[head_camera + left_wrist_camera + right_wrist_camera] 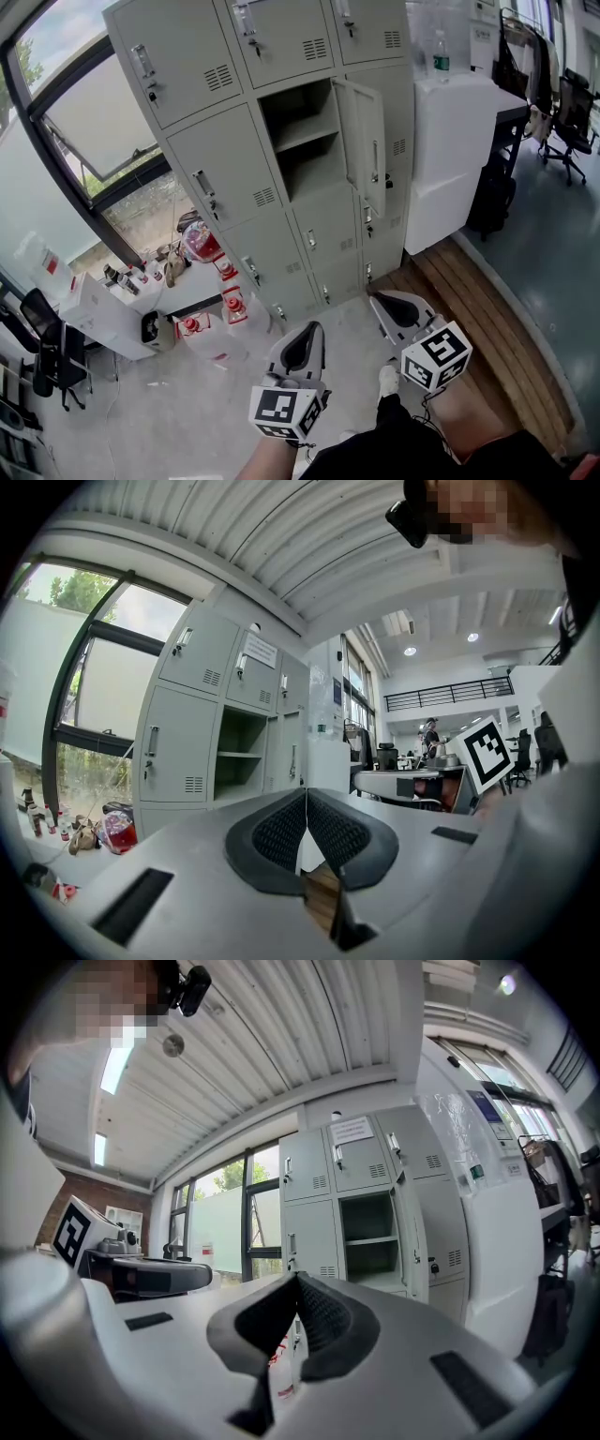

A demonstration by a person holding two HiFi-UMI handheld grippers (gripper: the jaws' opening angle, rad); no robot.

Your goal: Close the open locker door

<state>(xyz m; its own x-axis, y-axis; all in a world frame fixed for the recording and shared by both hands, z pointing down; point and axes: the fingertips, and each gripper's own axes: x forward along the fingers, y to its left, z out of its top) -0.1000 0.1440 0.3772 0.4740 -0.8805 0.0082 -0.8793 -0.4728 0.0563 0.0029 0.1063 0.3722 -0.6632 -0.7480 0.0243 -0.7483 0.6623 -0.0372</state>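
Note:
A grey bank of lockers [234, 159] stands ahead. One middle compartment [302, 141] is open, with a shelf inside. Its door [364, 145] hangs swung out to the right, edge-on to me. The same open compartment [240, 754] shows in the left gripper view, and the open compartment [367, 1237] with its door [410, 1232] in the right gripper view. My left gripper [302, 347] is low in front of me, shut and empty. My right gripper [398, 309] is beside it, also shut with nothing held. Both are well short of the lockers.
A white cabinet [459, 150] with a bottle [442, 54] on top stands right of the lockers, close to the open door. Red-capped jugs [230, 300] and a white box [103, 314] sit on the floor at left. A wooden platform [478, 309] lies at right.

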